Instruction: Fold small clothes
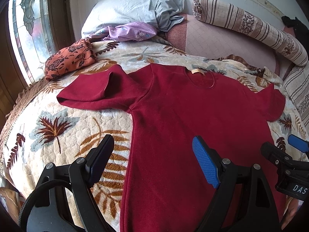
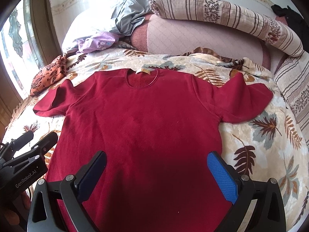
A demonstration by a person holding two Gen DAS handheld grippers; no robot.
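Reading "GenRobot.AI", the left claw (image 2: 32, 141) flanks a red shirt (image 2: 146, 135).

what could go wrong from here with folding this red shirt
The red shirt lies spread on a soft, lumpy leaf-print blanket, so an open gripper may pinch blanket along with fabric. The left sleeve is already doubled over and could fold in crooked. The left gripper straddles the shirt's edge and might catch only one layer.

I can't see the bottom of the red shirt (image 2: 146, 135); it runs off the picture below my fingers. The tiny neck tag (image 2: 143, 71) is too small to read.
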